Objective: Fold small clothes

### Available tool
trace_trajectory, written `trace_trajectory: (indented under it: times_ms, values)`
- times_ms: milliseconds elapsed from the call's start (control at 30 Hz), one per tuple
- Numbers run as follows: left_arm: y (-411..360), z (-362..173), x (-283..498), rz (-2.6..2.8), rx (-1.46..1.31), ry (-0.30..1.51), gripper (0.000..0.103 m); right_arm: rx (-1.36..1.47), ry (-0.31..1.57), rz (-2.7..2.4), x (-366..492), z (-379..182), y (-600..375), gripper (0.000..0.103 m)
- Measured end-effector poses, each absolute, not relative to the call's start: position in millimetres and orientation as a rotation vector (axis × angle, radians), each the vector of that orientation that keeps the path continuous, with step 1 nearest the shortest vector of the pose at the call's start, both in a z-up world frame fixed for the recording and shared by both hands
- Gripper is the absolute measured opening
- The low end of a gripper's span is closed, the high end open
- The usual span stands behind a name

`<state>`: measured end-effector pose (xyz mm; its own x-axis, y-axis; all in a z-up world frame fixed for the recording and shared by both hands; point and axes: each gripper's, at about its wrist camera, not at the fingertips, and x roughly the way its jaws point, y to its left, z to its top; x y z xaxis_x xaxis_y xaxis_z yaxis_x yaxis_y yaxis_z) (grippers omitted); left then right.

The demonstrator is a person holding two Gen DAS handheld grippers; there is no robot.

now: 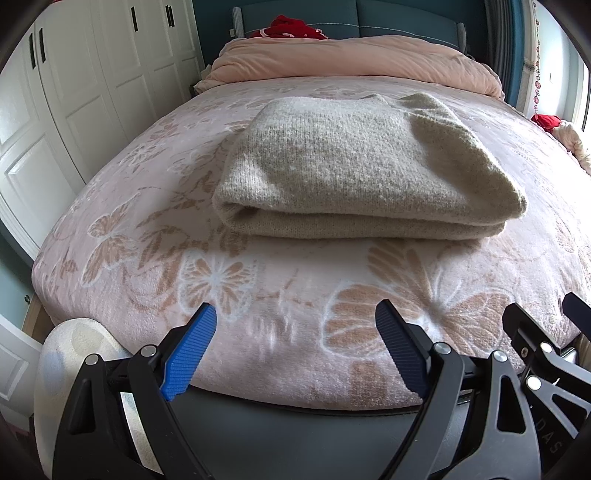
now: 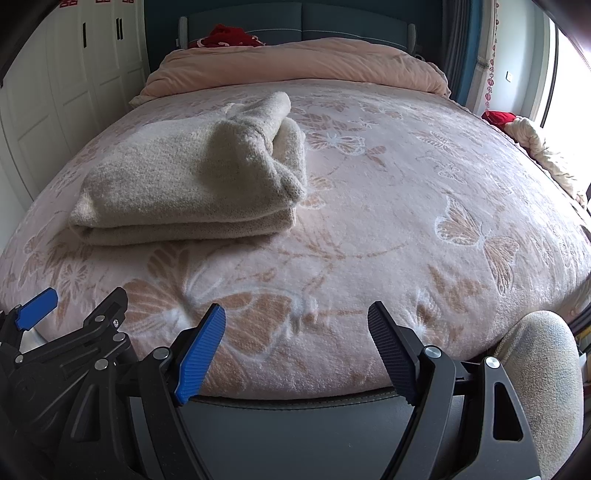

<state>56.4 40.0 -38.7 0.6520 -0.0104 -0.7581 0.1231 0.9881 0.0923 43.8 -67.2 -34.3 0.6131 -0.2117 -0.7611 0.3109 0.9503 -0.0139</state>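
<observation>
A beige knitted garment [image 1: 354, 173] lies folded in a thick stack on the pink butterfly-patterned bed cover [image 1: 258, 302]. In the right wrist view the same folded garment [image 2: 199, 181] sits at the left of the bed, one flap bunched up at its far right corner. My left gripper [image 1: 295, 314] hovers open over the bed's near edge, well short of the garment, nothing between its fingers. My right gripper [image 2: 295, 314] is also open and empty at the near edge, to the right of the garment. The left gripper [image 2: 37, 306] shows at the lower left of the right wrist view.
A peach duvet [image 1: 351, 59] is bunched at the head of the bed, with red cloth [image 1: 291, 29] behind it. White wardrobe doors [image 1: 74, 92] line the left side. More red and cream cloth [image 2: 517, 129] lies at the bed's right edge by a bright window.
</observation>
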Motion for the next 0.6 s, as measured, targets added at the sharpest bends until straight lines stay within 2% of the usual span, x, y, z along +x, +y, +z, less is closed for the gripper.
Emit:
trace_trajectory:
  times_ms: [600]
  values:
    - [42.3,-39.7,56.9,-0.077,0.14,0.861,0.085,0.124,0.86,-0.308,43.7,-33.7,-64.7,0.078]
